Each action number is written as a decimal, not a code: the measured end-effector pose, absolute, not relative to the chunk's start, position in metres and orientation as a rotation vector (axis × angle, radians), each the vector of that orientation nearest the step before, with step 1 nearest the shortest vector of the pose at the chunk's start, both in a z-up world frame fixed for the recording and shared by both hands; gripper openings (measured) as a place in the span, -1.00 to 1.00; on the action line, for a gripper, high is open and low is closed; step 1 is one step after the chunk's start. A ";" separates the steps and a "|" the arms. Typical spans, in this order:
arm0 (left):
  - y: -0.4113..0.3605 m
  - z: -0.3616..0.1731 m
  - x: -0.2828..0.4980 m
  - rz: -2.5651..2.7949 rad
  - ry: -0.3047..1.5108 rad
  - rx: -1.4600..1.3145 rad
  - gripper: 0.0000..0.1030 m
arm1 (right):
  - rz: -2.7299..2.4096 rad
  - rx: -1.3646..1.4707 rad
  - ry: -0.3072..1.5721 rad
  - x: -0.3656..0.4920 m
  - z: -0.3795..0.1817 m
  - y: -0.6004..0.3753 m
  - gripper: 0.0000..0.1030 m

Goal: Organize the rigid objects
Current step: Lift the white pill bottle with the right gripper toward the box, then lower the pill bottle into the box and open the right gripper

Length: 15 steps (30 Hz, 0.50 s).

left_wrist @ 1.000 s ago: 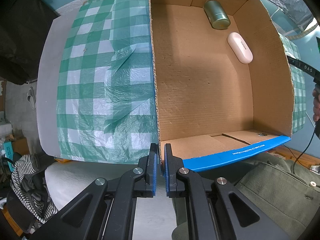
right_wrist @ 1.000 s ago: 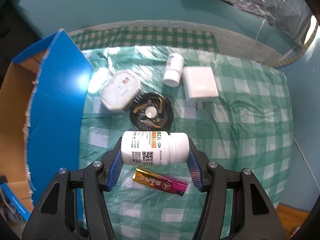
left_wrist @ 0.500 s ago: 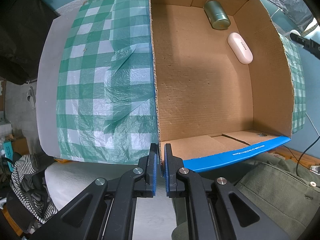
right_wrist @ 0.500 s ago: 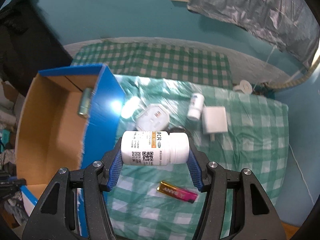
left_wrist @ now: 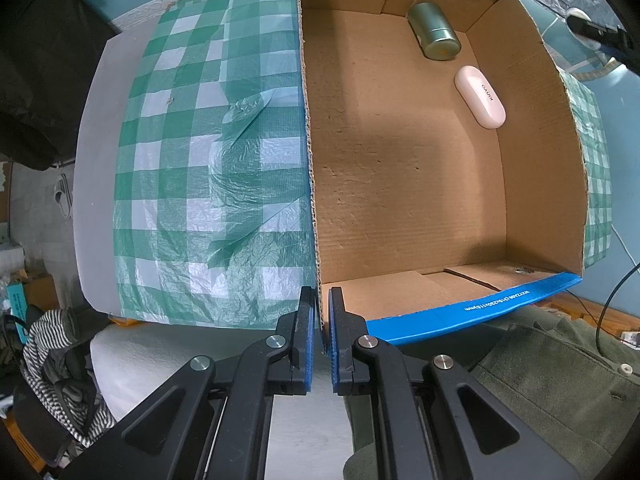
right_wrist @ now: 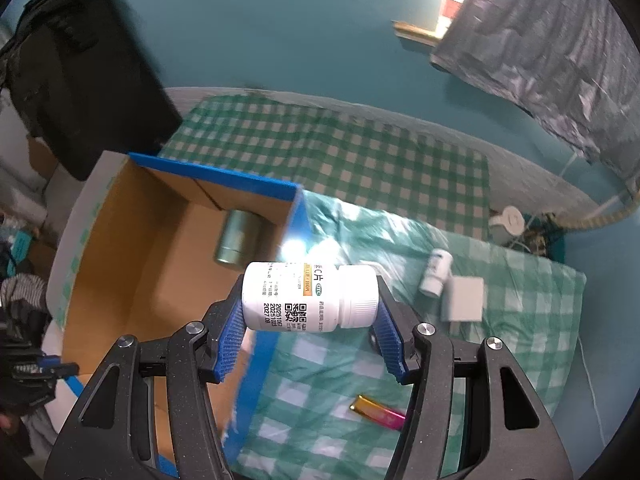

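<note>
My right gripper [right_wrist: 310, 322] is shut on a white pill bottle [right_wrist: 310, 297], held sideways in the air above the right wall of the cardboard box [right_wrist: 132, 240]. The box [left_wrist: 400, 184] is brown inside with blue outer faces. In it lie a green metal can [left_wrist: 434, 32] and a pale pink case [left_wrist: 480, 98] near the far right corner. The can also shows in the right wrist view [right_wrist: 236, 238]. My left gripper [left_wrist: 319, 312] is shut on the box's near left corner wall.
On the green checked tablecloth [right_wrist: 500, 320] right of the box lie a small white bottle [right_wrist: 436, 272], a white charger block [right_wrist: 464, 298] and a gold-pink lighter [right_wrist: 378, 412]. A dark bag [right_wrist: 80, 80] stands behind the box. Bare cloth [left_wrist: 208, 160] lies left of it.
My right gripper has risen and swung left with the pill bottle, from over the tabletop items to above the box's right wall. The left gripper has stayed on the box corner.
</note>
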<state>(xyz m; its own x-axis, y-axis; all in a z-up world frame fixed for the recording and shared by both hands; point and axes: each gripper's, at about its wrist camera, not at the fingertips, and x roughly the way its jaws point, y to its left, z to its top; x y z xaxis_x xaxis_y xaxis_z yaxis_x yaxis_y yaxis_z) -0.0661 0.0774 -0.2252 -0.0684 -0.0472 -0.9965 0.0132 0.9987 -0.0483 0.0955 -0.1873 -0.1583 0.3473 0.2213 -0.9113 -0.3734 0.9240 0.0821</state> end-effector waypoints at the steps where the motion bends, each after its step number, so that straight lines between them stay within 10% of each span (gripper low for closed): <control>1: 0.077 -0.225 -0.066 -0.049 1.638 -0.027 -0.88 | 0.400 -0.159 1.152 0.096 -0.157 -0.182 0.13; 15: 0.080 -0.223 -0.066 -0.050 1.635 -0.030 -0.88 | 0.471 -0.258 1.180 0.105 -0.176 -0.136 0.13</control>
<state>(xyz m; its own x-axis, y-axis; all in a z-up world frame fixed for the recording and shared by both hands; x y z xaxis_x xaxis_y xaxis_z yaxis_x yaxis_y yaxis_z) -0.0658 0.0796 -0.2228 -0.0653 -0.0497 -0.9966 0.0111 0.9987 -0.0505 0.1047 -0.1364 -0.1762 0.3000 0.2183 -0.9286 -0.4819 0.8748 0.0500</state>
